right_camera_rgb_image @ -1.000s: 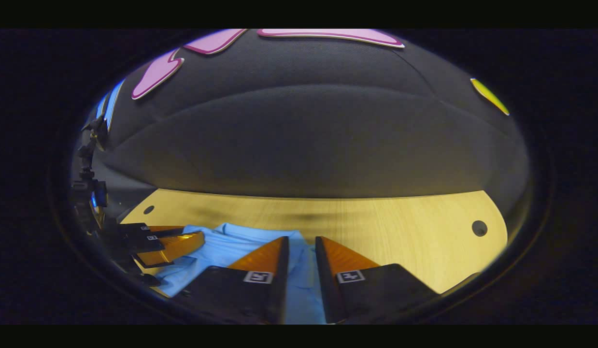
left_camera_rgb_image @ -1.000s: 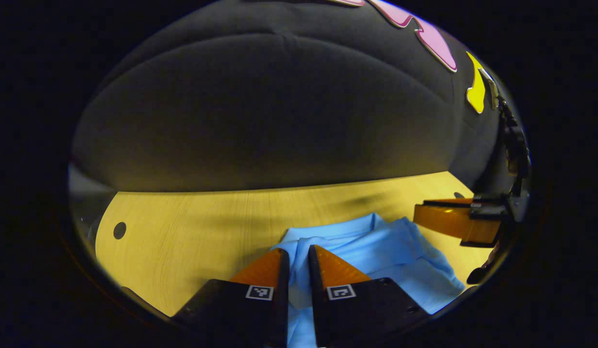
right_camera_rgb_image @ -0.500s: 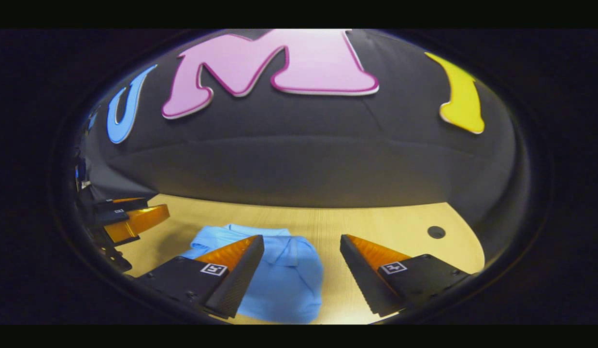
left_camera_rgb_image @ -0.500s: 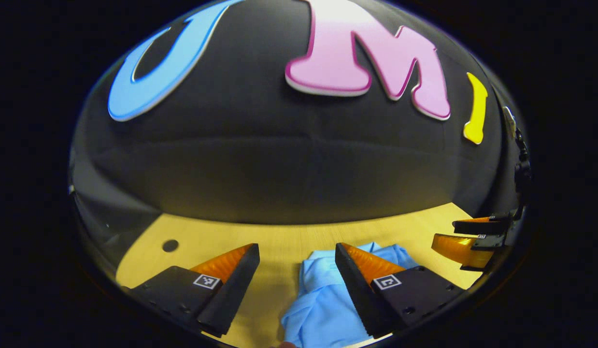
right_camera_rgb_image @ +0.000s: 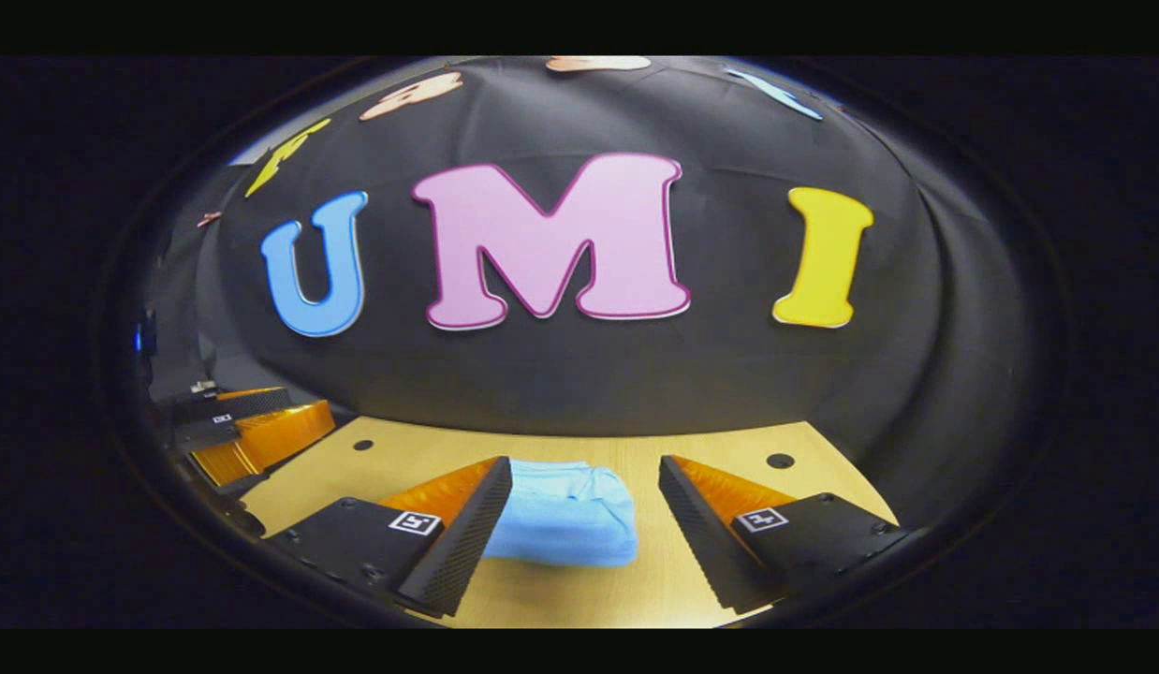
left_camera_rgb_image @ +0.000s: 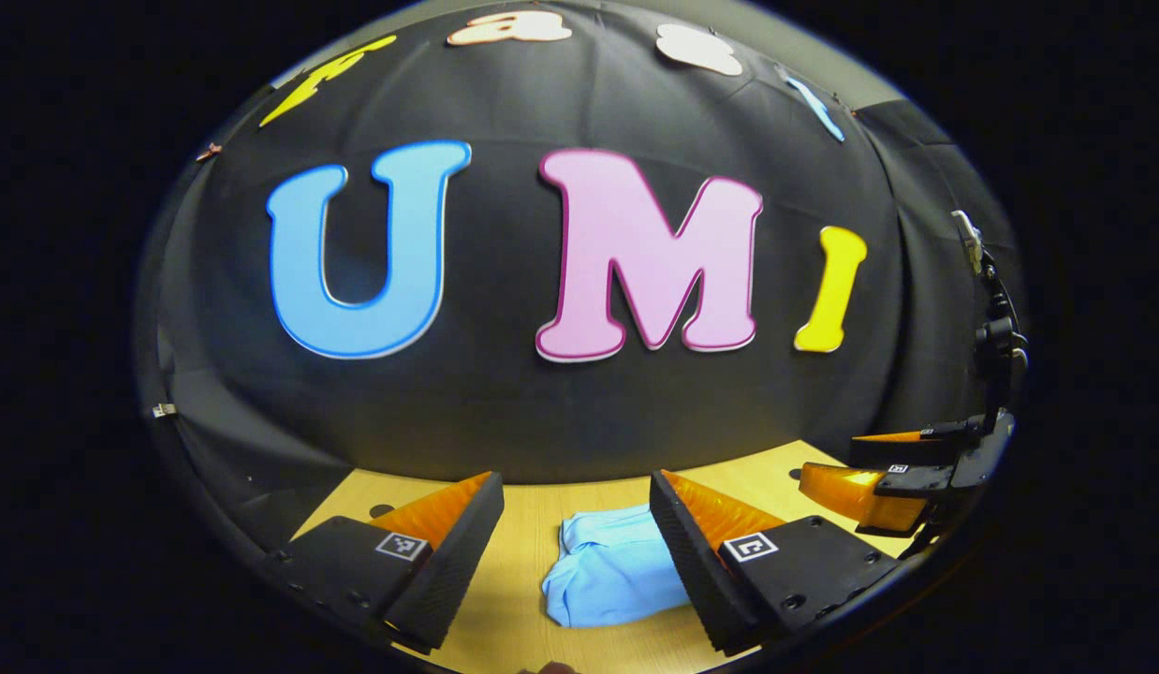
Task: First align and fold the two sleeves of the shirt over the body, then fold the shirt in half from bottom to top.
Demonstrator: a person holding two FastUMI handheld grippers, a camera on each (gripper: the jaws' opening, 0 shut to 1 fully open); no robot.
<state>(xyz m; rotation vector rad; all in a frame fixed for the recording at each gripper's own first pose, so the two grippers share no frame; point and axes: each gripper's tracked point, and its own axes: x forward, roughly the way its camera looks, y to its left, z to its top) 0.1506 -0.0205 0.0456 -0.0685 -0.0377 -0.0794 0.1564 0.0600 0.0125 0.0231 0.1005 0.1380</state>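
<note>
The light blue shirt [left_camera_rgb_image: 609, 564] lies folded into a compact bundle on the wooden table [left_camera_rgb_image: 514, 599]. In the left gripper view my left gripper [left_camera_rgb_image: 575, 491] stands open above the table, the bundle past and between its fingers, nothing held. The right gripper [left_camera_rgb_image: 884, 468] shows far off at the right edge of that view. In the right gripper view the shirt [right_camera_rgb_image: 565, 513] lies between the spread fingers of my right gripper [right_camera_rgb_image: 584, 468], which is open and holds nothing. The left gripper [right_camera_rgb_image: 261, 431] is off at the left there.
The table [right_camera_rgb_image: 654, 580] has small round holes [right_camera_rgb_image: 779, 461] near its back corners. The black cloth wall rises right behind the table's far edge. A hole [left_camera_rgb_image: 381, 511] shows by my left finger.
Both grippers were shut on the shirt a second ago, then opened and let it go. Since then both have drawn back and up, and the folded shirt looks smaller and farther off.
</note>
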